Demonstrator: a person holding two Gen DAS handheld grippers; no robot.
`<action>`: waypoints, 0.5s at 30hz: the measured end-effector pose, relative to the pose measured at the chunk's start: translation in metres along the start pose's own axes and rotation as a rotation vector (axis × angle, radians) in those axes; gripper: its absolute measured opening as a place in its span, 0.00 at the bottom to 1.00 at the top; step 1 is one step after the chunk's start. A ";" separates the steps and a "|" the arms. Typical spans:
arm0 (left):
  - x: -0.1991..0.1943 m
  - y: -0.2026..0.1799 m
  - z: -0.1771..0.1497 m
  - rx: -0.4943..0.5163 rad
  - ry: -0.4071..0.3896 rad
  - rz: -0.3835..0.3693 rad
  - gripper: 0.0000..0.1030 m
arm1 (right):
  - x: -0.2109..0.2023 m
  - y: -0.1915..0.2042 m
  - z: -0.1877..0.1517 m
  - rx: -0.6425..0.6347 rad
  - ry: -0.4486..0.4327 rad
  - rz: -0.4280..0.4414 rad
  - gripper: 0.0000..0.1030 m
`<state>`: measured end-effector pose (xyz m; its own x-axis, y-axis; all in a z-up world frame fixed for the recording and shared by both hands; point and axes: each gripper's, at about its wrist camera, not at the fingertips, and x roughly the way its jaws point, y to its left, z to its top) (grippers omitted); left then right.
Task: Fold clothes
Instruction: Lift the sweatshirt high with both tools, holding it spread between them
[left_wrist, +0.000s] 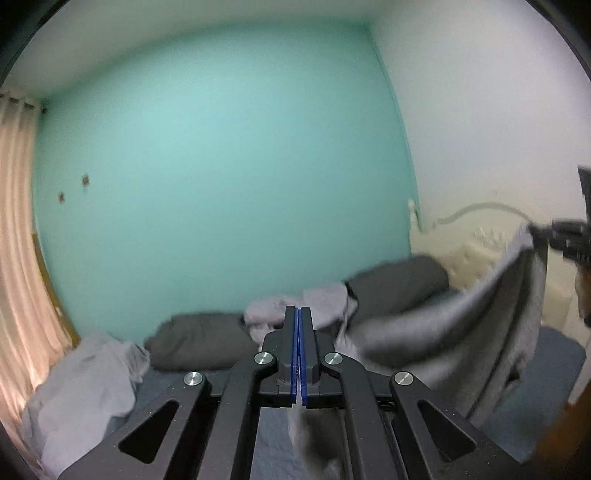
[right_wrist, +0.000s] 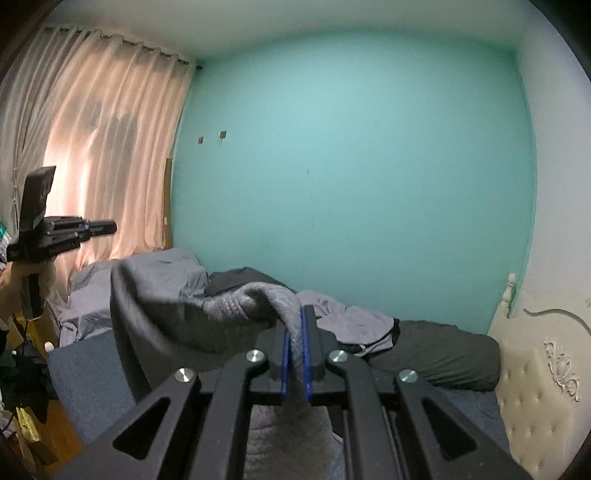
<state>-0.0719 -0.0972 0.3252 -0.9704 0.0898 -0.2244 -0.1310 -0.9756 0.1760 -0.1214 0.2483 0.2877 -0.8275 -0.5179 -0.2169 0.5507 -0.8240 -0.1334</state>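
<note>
Left wrist view: left gripper (left_wrist: 299, 314) has its blue pads pressed together; a sliver of grey cloth shows below the jaws, so it probably pinches a thin edge, though the bite itself is hidden. The grey garment (left_wrist: 461, 325) hangs in the air above the bed (left_wrist: 554, 354), near its headboard end, sagging across to the right gripper (left_wrist: 535, 230) at the frame's right edge.

Right wrist view: right gripper (right_wrist: 294, 332) pinches a thick fold of the garment (right_wrist: 229, 306) between its pads. Cloth drapes leftward toward the left gripper (right_wrist: 110, 227).

Judged step: lifting and spreading the garment. Long axis runs roughly level, gripper to gripper. Next: draw the top edge taut, then lay it flat on the bed.
</note>
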 end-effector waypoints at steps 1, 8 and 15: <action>-0.007 0.001 0.007 -0.006 -0.015 -0.002 0.00 | -0.002 0.001 0.003 -0.002 -0.001 0.002 0.05; 0.026 -0.007 -0.060 -0.093 0.133 -0.130 0.00 | 0.057 0.026 -0.044 -0.078 0.239 0.012 0.05; 0.101 -0.020 -0.179 -0.179 0.342 -0.194 0.00 | 0.091 0.029 -0.097 -0.076 0.344 0.025 0.05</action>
<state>-0.1312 -0.1042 0.1269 -0.8042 0.2333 -0.5466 -0.2381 -0.9692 -0.0633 -0.1697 0.1993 0.1705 -0.7357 -0.4193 -0.5320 0.5873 -0.7862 -0.1925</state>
